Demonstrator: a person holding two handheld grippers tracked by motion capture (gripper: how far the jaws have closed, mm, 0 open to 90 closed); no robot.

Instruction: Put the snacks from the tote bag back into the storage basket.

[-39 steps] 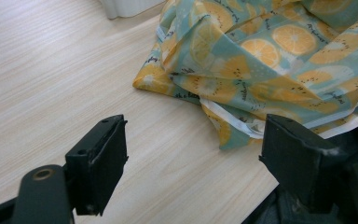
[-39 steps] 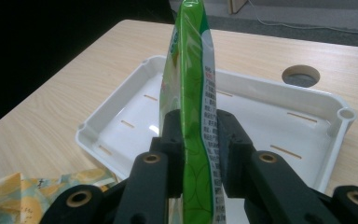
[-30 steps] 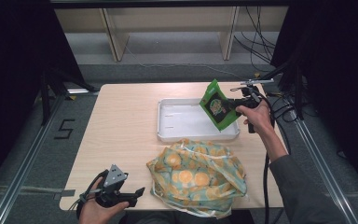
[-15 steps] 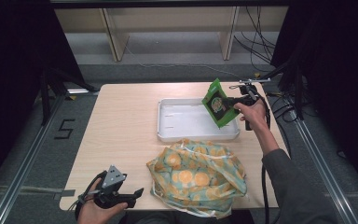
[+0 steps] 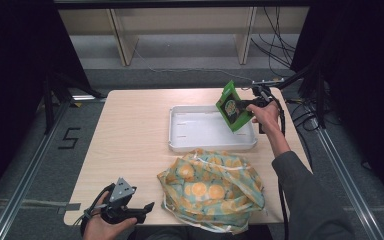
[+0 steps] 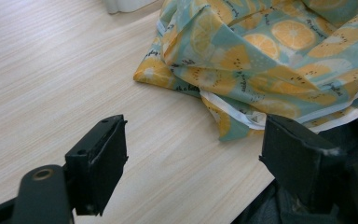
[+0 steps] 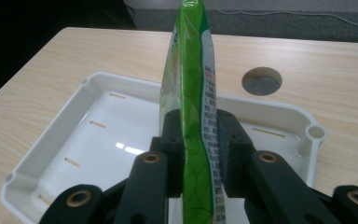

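Since a second ago, the right tool (image 5: 247, 106) has carried the pouch (image 5: 234, 106) a little lower and further in over the tray (image 5: 180, 145), while the left tool (image 5: 142, 214) has kept its place.

Largest first: the table (image 5: 130, 130) carries the tray near its far right part, and the bag (image 5: 211, 190) lies just in front of the tray. The pouch hangs tilted above the tray's right end, clear of its floor. In the right gripper view the right tool's jaws are clamped on the pouch's (image 7: 193, 93) lower part, with the pouch standing edge-on between them over the tray's (image 7: 51, 154) bare floor. The left tool rests near the table's front edge, well apart from the tray, its jaws spread wide with nothing between them; the bag (image 6: 270, 51) sits just beyond.

To do this well, I judge the pouch should be lowered until its bottom edge meets the tray floor, then laid flat toward the tray's middle before the jaws let go, so it does not tip over the rim.
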